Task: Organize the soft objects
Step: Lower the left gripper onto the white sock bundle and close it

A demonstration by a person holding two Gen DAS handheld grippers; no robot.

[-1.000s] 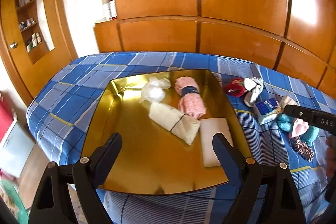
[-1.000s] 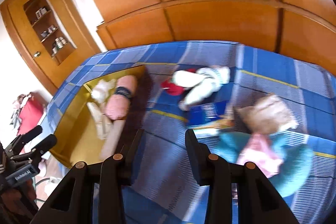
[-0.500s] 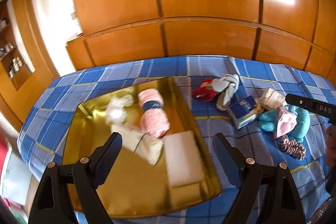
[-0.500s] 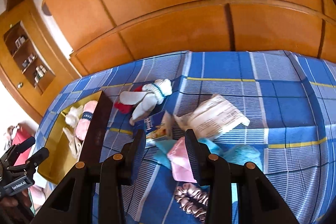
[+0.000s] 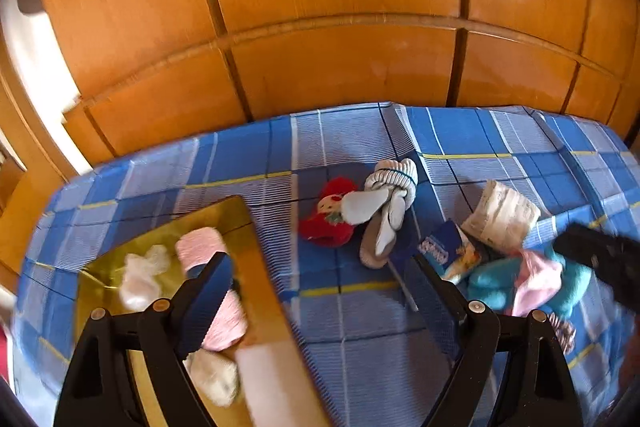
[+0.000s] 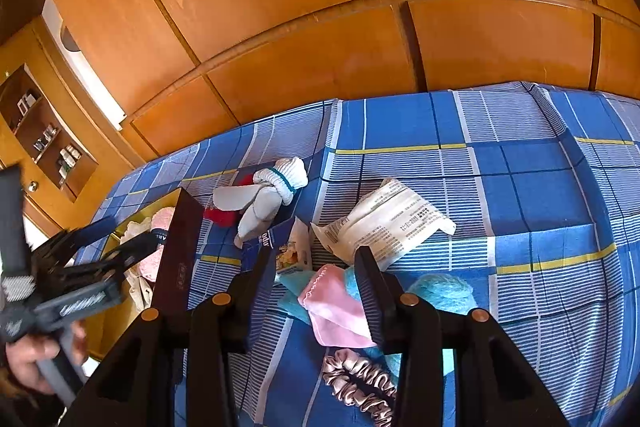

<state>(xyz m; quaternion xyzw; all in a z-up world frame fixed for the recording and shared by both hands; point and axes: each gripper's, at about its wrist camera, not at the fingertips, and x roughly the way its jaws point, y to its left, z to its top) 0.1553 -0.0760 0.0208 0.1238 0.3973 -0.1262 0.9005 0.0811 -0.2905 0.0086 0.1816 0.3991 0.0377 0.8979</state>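
**Soft things on bed, both tools empty**

Scrunchie (image 6: 360,383), silky and grey-pink, nearest the right hand-held gripper (image 6: 316,291), just below its spread, empty jaws. Pink cloth (image 6: 336,311) between those jaws in the right wrist view, lying on a turquoise fluffy piece (image 6: 444,291); contact between fingers and cloth not clear. White printed packet (image 6: 392,223) just beyond, on the blue checked bedspread (image 6: 520,167). Blue tissue pack (image 6: 280,247) to the left of the packet, touching the turquoise piece's edge. Farther back, white knotted socks (image 6: 268,195) draped over a red sock (image 6: 224,215). Dark side wall of the tray (image 6: 180,247) at left, with the left hand-held gripper seen blurred over it.

Left hand-held gripper (image 5: 320,291) wide open, holding nothing, hanging over the right edge of the gold tray (image 5: 260,267) and the bedspread (image 5: 360,347). Inside the tray, nearest: white flat pad (image 5: 276,387), then cream roll (image 5: 212,375), then pink rolled towel (image 5: 200,247) partly behind the left finger, and a crinkled clear bag (image 5: 140,275) beside it. Beyond the tray on the bedspread: red sock (image 5: 324,223) with a doll face on it, white socks (image 5: 384,203) touching it, tissue pack (image 5: 444,255), packet (image 5: 500,215), pink cloth (image 5: 536,279) on the turquoise piece (image 5: 492,291). Orange wooden wardrobe doors (image 5: 320,7) behind the bed.
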